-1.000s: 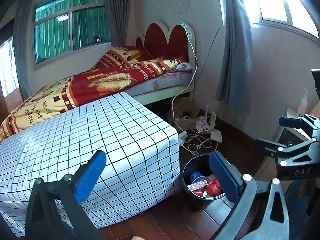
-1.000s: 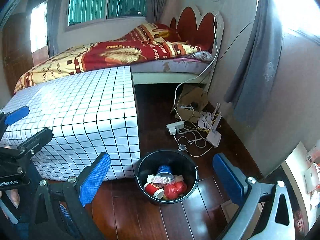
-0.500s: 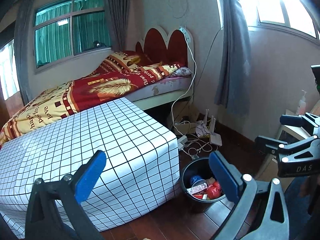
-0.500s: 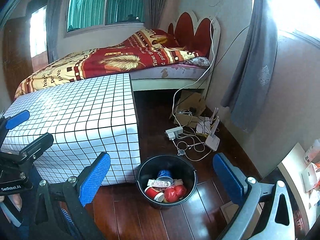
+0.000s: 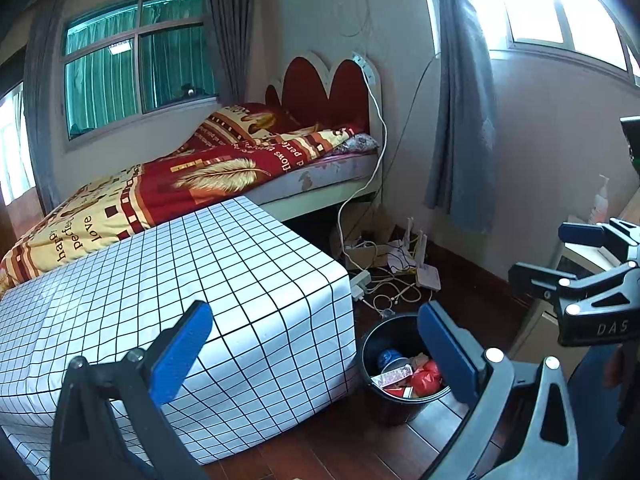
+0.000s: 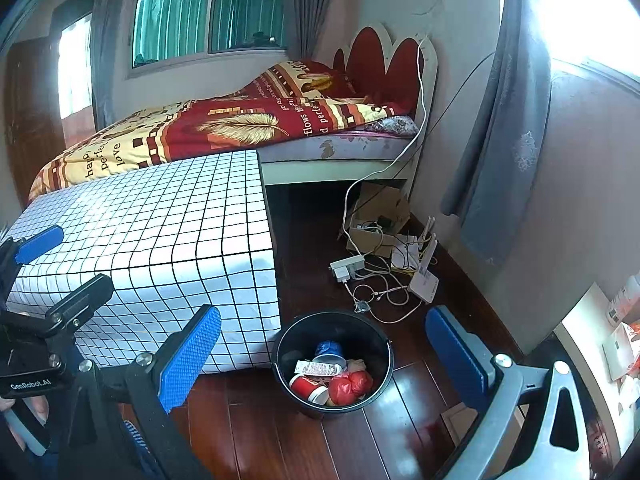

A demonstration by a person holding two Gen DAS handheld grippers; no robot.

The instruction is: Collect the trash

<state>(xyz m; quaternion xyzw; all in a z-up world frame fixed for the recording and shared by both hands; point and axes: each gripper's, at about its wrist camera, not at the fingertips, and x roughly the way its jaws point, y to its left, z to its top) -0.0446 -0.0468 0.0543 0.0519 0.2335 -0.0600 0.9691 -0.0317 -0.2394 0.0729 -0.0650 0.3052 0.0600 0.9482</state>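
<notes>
A black bucket [image 6: 376, 344] stands on the dark wood floor beside the grid-cloth table's corner. Trash [image 6: 332, 376] lies inside it: a red bag, a red cup, a blue cup and a white wrapper. The same bucket [image 5: 374, 354] shows low in the left wrist view, partly behind a blue fingertip [image 5: 446, 350]. My left gripper [image 5: 312, 352] is open and empty, high above the floor. My right gripper [image 6: 324, 354] is open too, nothing between its pads, looking down at the bucket. Each gripper appears at the edge of the other's view.
A table under a white grid cloth [image 6: 168, 232] fills the left. Behind it is a bed with a red and yellow blanket [image 6: 224, 128]. A power strip, cables, router [image 6: 424, 280] and cardboard box [image 6: 376, 216] clutter the floor near the wall. A desk edge [image 6: 592, 336] is right.
Both cameras have risen and pulled back a little, so the bucket sits lower and smaller in view. Both grippers stay open and empty.
</notes>
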